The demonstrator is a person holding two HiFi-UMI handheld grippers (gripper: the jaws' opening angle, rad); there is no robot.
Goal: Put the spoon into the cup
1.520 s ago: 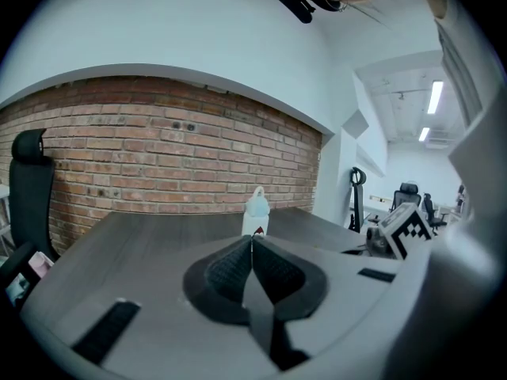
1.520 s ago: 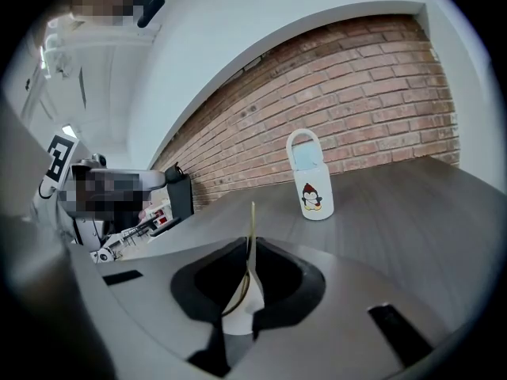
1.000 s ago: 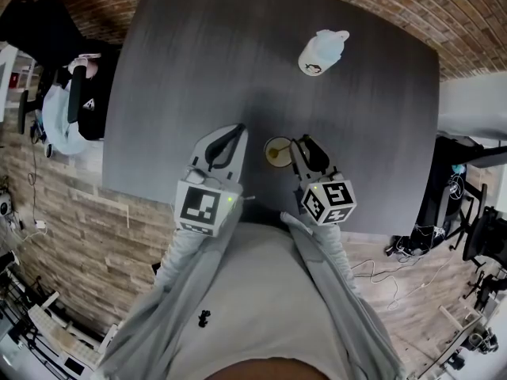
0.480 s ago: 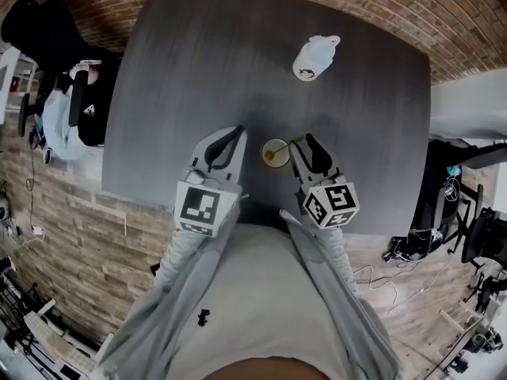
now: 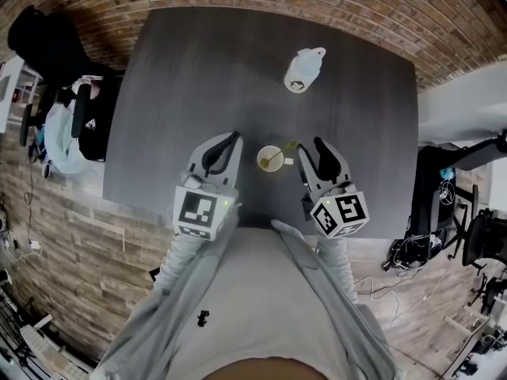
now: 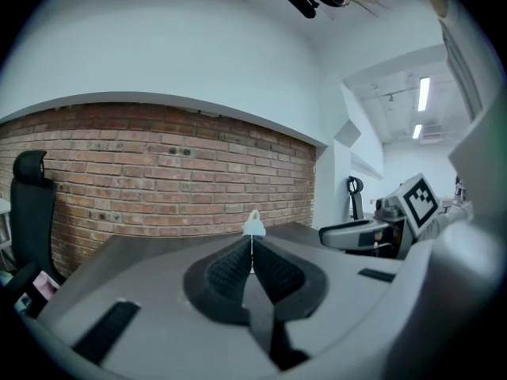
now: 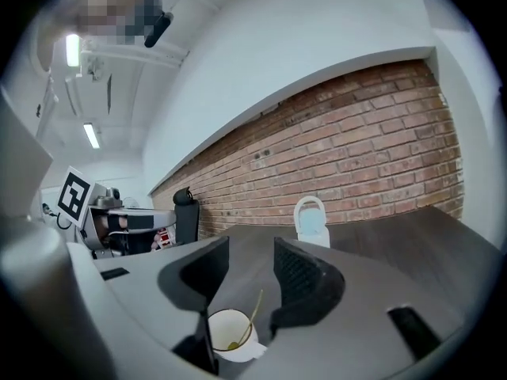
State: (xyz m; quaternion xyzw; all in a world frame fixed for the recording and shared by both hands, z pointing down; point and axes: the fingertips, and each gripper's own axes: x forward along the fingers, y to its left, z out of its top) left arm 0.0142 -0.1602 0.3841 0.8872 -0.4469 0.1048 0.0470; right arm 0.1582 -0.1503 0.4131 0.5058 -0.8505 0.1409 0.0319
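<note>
Right hand-held gripper has lifted clear of the cup, jaws opening with nothing between them; left hand-held gripper is clenched and empty. Spoon leans inside the cup on the counter. It is probably light, thin and stiff, best taken by its protruding handle.

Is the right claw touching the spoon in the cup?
Apart. In the right gripper view the right gripper has opening, empty jaws, clear of the spoon leaning in the cup.

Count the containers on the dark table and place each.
2. A white cup holding the spoon stands near the front edge of the table; a white handled container stands toward the far side. None appears hidden.
</note>
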